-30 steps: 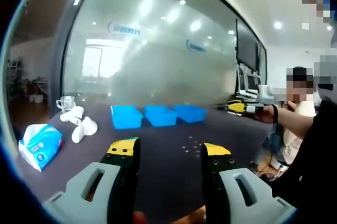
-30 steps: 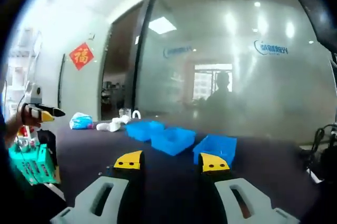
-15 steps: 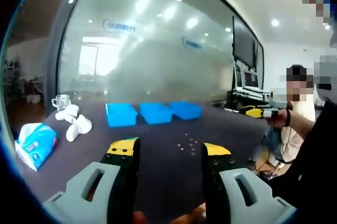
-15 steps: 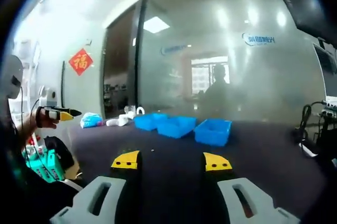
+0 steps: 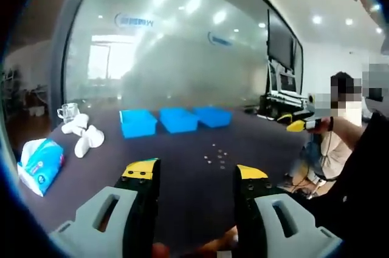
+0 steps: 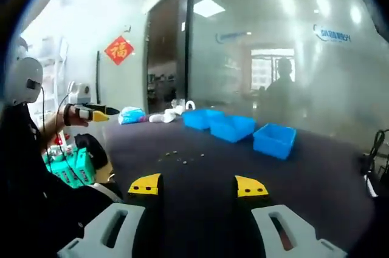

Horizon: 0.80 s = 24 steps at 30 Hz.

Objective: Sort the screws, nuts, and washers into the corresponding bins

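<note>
Three blue bins (image 5: 175, 119) stand in a row at the far side of the dark table (image 5: 182, 179); in the right gripper view the same bins (image 6: 234, 127) run from centre to right. Several small metal parts (image 5: 216, 156) lie scattered on the table in front of them, and those parts (image 6: 179, 158) lie left of centre in the right gripper view. My left gripper (image 5: 194, 173) is open and empty above the table's near edge. My right gripper (image 6: 197, 185) is open and empty too. The right gripper (image 5: 299, 124) appears at the right of the left gripper view, the left gripper (image 6: 91, 113) at the left of the right gripper view.
A blue tissue pack (image 5: 37, 162) and white crumpled objects (image 5: 84, 136) lie at the table's left, with a glass mug (image 5: 65, 112) behind. A frosted glass wall stands beyond the table. A green crate (image 6: 65, 170) sits off the table's left edge. Monitors (image 5: 282, 61) hang at the back right.
Both cameras have swung and tilted down toward the table: the bins sit closer to centre, and the scattered parts have come into the right gripper view. Both pairs of jaws stay open.
</note>
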{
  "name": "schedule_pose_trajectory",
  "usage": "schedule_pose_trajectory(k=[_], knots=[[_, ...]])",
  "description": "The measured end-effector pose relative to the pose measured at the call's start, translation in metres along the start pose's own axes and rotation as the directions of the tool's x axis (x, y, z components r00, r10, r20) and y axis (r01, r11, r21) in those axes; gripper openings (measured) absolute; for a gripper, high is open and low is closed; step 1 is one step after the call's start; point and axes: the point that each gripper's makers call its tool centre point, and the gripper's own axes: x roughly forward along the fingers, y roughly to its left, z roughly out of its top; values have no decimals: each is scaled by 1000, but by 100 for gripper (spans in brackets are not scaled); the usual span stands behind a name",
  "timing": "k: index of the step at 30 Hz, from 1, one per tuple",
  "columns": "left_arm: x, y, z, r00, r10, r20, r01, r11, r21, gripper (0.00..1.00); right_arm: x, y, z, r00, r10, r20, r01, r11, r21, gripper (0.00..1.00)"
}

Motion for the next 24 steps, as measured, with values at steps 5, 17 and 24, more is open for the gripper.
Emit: schedule_pose_trajectory(k=[5,17,24], knots=[[13,-3,-2,999,-16,-39,17,1000,10,46,0,6,1,999,35,-17,-36,999,-14,41],[66,-23,-6,962,-140,-235,163,983,80,45,-6,1,-1,998,47,-41,-47,999,-10,41],[109,-38,-24,899,-194,-393,250,964,95,40,-7,2,-1,997,60,-50,-61,998,-27,41]])
